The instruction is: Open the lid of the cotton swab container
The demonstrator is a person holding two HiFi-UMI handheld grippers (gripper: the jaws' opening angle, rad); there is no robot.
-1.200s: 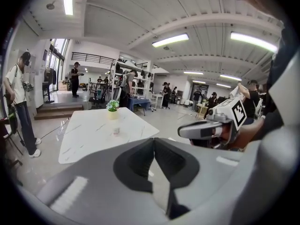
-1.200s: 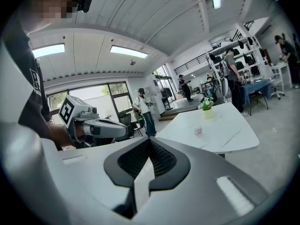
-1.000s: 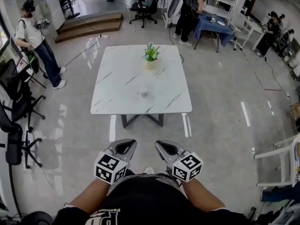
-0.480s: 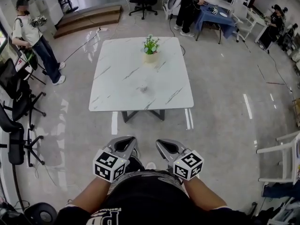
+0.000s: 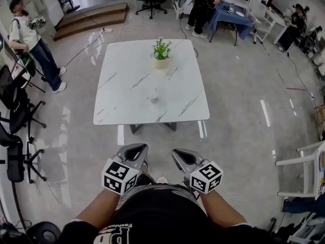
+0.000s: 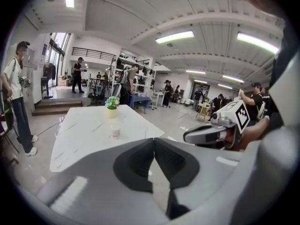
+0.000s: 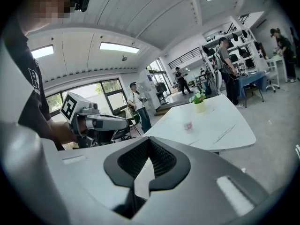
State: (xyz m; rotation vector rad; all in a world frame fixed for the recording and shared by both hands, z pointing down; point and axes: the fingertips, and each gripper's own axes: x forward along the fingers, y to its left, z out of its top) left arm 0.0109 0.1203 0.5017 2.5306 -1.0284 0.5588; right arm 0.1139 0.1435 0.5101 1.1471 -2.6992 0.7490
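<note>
Grey jaws together on left gripper and right gripper; nothing held or touched.

Your cotton swab container stands upright near the middle of the white marble table: small, round, pale, with a reddish label, well ahead of you.

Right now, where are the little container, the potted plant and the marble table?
little container (image 5: 154, 98), head view, its side wall.
potted plant (image 5: 161, 49), head view, its green leaves.
marble table (image 5: 119, 93), head view, bare top near its left edge.
</note>
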